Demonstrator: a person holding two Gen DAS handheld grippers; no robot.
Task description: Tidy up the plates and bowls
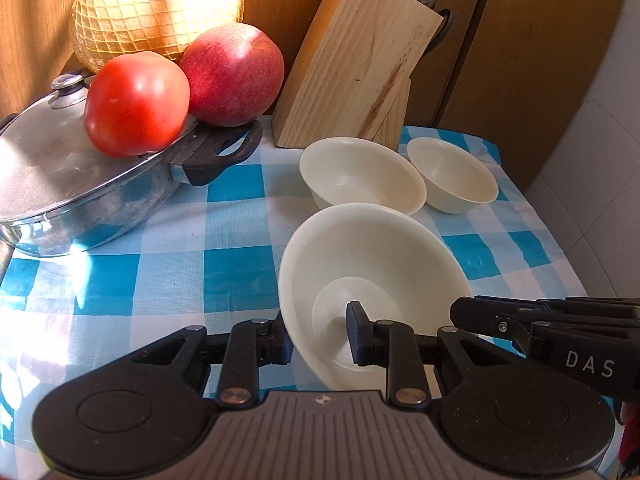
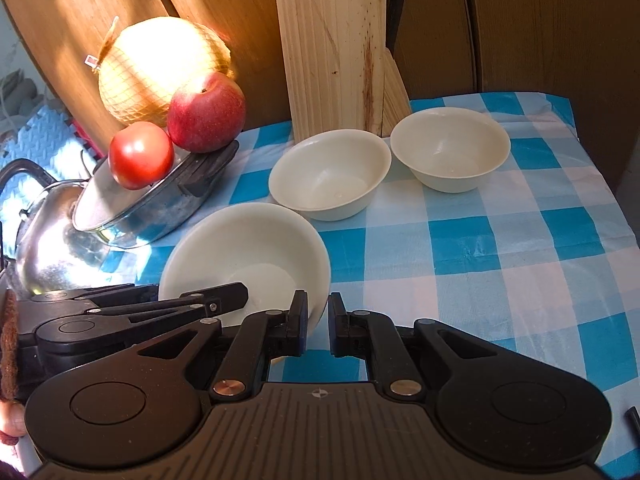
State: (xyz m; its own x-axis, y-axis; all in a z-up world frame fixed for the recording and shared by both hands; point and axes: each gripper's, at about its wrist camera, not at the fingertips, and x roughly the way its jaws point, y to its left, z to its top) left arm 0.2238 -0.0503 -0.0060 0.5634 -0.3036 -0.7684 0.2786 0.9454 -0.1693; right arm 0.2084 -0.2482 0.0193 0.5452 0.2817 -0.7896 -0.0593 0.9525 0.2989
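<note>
Three cream bowls stand on the blue-checked cloth. The large bowl (image 1: 372, 264) (image 2: 248, 248) is nearest. My left gripper (image 1: 320, 340) (image 2: 224, 300) is shut on its left wall, with one finger outside and one inside. My right gripper (image 2: 318, 326) (image 1: 460, 314) is shut on the rim of the opposite side, jaws close together. A medium bowl (image 1: 360, 172) (image 2: 330, 172) and a small bowl (image 1: 452, 174) (image 2: 450, 152) sit side by side further back, both empty.
A lidded steel pan (image 1: 60, 184) (image 2: 156, 208) at the left carries a tomato (image 1: 136, 104) and an apple (image 1: 234, 74), with a netted melon (image 1: 156, 8) behind. A wooden knife block (image 1: 360, 64) stands behind the bowls. A kettle (image 2: 44, 248) is at far left. The table edge (image 2: 600, 160) runs down the right.
</note>
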